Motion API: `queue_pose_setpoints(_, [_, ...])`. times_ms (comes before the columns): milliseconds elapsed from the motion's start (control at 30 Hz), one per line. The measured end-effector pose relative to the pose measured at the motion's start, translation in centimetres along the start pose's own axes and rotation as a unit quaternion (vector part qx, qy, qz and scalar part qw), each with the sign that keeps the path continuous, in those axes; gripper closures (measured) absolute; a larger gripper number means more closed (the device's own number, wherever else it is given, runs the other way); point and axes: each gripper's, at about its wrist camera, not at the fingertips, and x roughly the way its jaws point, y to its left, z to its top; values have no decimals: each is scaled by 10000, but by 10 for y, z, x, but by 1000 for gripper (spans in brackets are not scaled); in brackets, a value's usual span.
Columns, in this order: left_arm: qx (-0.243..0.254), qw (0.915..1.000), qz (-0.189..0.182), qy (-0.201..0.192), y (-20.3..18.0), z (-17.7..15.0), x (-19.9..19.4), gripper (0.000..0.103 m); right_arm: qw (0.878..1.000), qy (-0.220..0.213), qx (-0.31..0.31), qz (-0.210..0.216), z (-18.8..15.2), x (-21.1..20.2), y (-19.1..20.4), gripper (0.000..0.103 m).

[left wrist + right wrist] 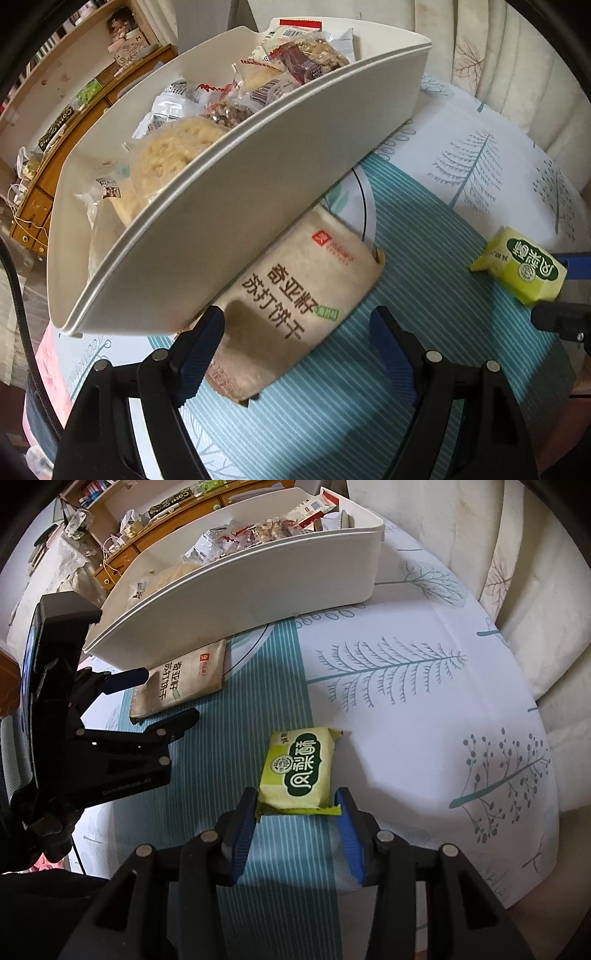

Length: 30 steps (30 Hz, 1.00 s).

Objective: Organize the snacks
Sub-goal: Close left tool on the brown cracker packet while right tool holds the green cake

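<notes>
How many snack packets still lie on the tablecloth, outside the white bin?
2. A beige cracker packet lies against the white bin's front wall, by the left hand-held gripper. A yellow-green packet sits at the right hand-held gripper's fingertips. The bin may hide others.

My left tongs (pixel 297 332) are spread wide, blue pads well apart, angled low and forward. My right tongs (pixel 297 805) are also parted, narrower, tips level and pointing ahead, to the right of the left ones.
</notes>
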Motion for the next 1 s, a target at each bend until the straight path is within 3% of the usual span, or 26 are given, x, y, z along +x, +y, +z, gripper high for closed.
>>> queue_pose_setpoints(233, [-280,9994,-112,-152,13,5,4,24,9999,58,-88,66,4,2,-2,60])
queue_pose_setpoints(500, [-182,9994,-92,-291,15,1,3,32,9999,77,-109,94,8,3,-2,60])
queue_pose_setpoints(733, [102,9991,34,-412,8,-10,-3,47,9999,55,-78,82,6,2,-1,60])
queue_pose_setpoints(1000, [497,9972,86,-555,-11,-14,-17,74,10000,-4,-23,55,2,0,1,60])
